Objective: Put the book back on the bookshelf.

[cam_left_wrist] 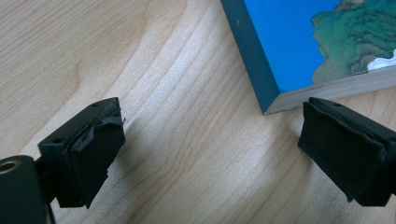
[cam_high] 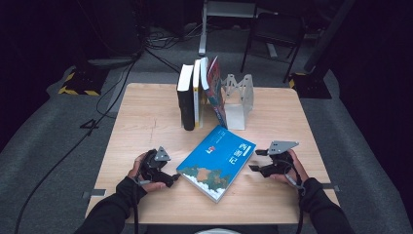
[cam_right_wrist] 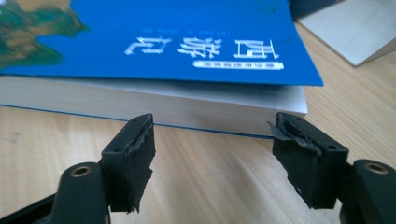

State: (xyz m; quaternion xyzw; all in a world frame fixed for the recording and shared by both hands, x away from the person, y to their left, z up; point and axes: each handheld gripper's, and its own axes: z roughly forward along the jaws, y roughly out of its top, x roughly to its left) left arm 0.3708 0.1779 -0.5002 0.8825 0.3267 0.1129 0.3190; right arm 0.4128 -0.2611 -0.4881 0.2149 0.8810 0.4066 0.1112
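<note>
Both claws stand released: the left gripper (cam_high: 174, 178) at the near left corner of the blue book (cam_high: 216, 161), the right gripper (cam_high: 256, 160) just right of it. The book lies flat mid-table (cam_high: 146, 122), near the standing books (cam_high: 199, 92). Grasping seems next, calling for jaws straddling an edge.

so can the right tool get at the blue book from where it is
Probably yes. The right tool faces the page edge of the blue book with its jaws open, and only bare table lies between them. The book lies flat, so gripping that edge may be awkward.

The book (cam_high: 217, 162) lies flat on the table (cam_high: 146, 117), between the left gripper (cam_high: 171, 179) and right gripper (cam_high: 254, 160). Beyond both, upright books (cam_high: 197, 92) lean on a bookend (cam_high: 237, 95).
</note>
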